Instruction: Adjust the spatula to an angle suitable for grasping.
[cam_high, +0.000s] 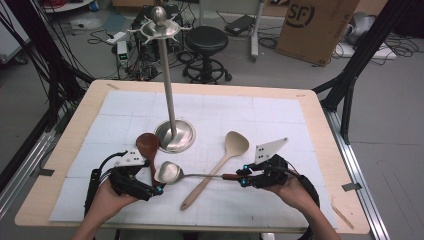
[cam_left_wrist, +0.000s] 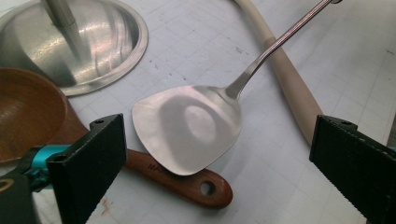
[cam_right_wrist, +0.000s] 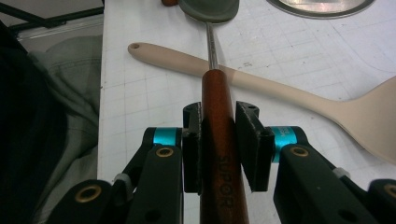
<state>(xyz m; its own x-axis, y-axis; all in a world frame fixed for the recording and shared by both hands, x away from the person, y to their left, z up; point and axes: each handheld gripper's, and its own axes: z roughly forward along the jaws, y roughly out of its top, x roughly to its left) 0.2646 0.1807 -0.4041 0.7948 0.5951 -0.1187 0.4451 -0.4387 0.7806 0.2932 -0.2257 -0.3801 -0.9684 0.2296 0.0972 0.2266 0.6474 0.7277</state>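
Here, right gripper (cam_right_wrist: 218, 140) clenched on steel spatula (cam_left_wrist: 189, 130) handle, left gripper (cam_left_wrist: 217, 154) released, jaws apart

High view above table (cam_high: 300, 107), facing forward-down; both gripper views close, sharing steel spatula (cam_left_wrist: 187, 128).

Metal spatula (cam_left_wrist: 187, 130) blade hides part of the brown spoon (cam_left_wrist: 187, 179) handle

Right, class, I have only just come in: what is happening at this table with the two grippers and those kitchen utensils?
A person holds a gripper in each hand. The right gripper is shut on the wooden handle of a metal spatula, whose blade overlaps the dark wooden spoon. The spatula's shaft crosses over a pale wooden spatula on the white mat. The left gripper is open, its jaws either side of the metal blade without touching. A tall metal utensil stand waits behind.
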